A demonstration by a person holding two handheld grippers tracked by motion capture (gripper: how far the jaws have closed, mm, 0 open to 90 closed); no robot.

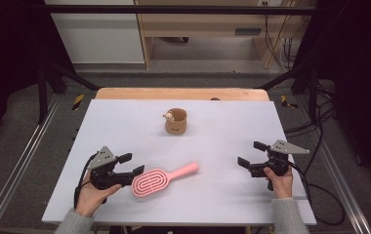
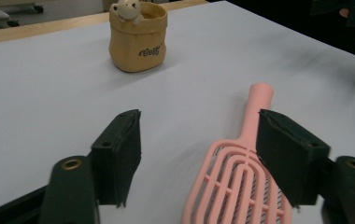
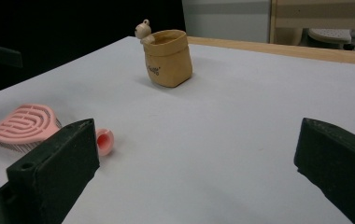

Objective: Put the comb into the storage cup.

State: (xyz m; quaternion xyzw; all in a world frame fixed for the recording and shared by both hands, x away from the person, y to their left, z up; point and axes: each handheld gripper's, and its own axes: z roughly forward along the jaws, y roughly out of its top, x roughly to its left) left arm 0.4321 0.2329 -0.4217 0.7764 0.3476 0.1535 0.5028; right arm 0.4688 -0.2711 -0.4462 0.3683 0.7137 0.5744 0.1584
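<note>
The left gripper (image 1: 135, 164), jaws half open and holding nothing, should center on the pink brush (image 1: 161, 178) head before closing; the right gripper (image 1: 252, 156) stands wide open, empty.

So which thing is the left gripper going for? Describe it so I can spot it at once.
On the white table, look at the near edge, left of centre, just beside the left gripper. There lies a pink hairbrush, flat, with a slotted oval head and its handle pointing right. The only other item, a tan pouch, stands farther back.
</note>
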